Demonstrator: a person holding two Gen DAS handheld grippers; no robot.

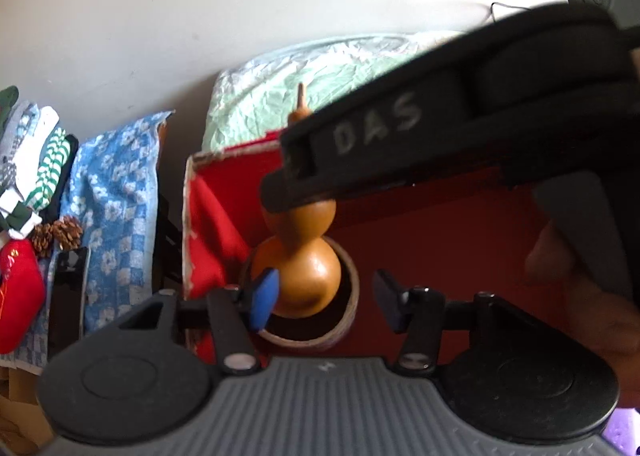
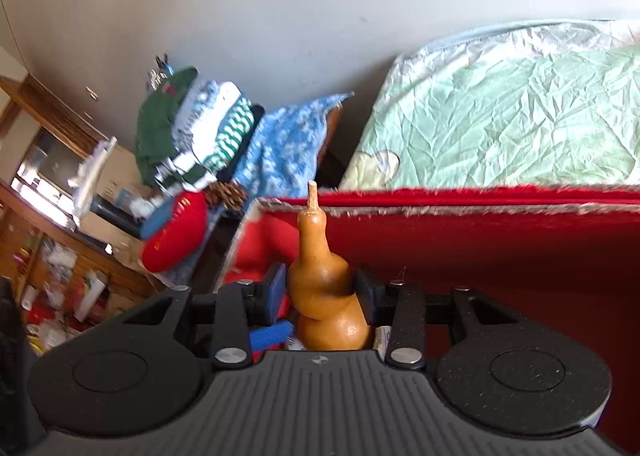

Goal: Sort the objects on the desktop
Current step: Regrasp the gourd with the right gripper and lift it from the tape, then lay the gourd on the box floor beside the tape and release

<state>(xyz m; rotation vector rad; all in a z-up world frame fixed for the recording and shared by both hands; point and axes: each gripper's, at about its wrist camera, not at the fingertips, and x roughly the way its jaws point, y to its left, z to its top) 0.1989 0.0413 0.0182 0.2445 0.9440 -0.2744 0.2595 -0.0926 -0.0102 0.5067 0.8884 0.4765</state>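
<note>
**Right claw [image 2: 320,290] clamped on the gourd, left claw [image 1: 326,302] spread beside it**

Gripped the gourd [image 2: 314,244] at its waist from both sides with the right claw, a pad against each flank. Kept the left claw wide apart lower down, blue pad [image 1: 264,304] just at the lower bulb, the other finger well clear. Reached in with the right claw from the right and above, and with the left claw from the near side, so had the right one alone carrying the hold.

Found the gourd upright, long axis vertical, stem up, lower bulb sitting inside a cardboard ring [image 1: 348,320] on the red cloth [image 1: 440,248]. Could read that equally as the gourd being lowered into the ring or being drawn out of it.

Could not see the gourd's base inside the ring, nor whether it bore on anything. Lost its neck behind the right claw in the left view. Made out only a blur of a hand [image 1: 548,256] at the right edge.

Farther off, noted a blue checked towel [image 1: 116,192], pine cones [image 1: 60,236], stacked clothes [image 2: 188,132], a pale green sheet [image 2: 520,112].
</note>
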